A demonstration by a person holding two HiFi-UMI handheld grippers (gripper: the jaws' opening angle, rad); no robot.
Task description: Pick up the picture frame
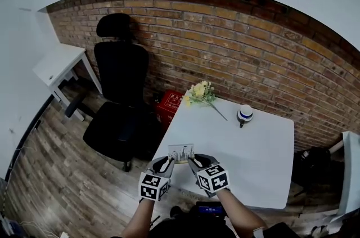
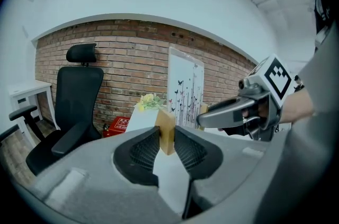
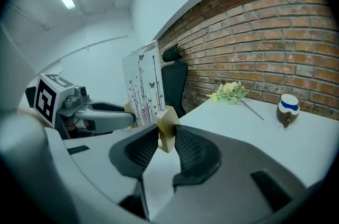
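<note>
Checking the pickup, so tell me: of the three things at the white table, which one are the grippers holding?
The picture frame, the butterfly-printed panel, gripped at its ends by left gripper and right gripper; yellow flowers and blue-banded jar sit free.

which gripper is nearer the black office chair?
Left. The left gripper clamps the picture frame by its edge on the office chair side; the right gripper clamps the opposite edge, farther from it.

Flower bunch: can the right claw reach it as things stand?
Probably not: the right claw is clamped on the picture frame, with the left claw. Table path to the flower bunch looks free.
</note>
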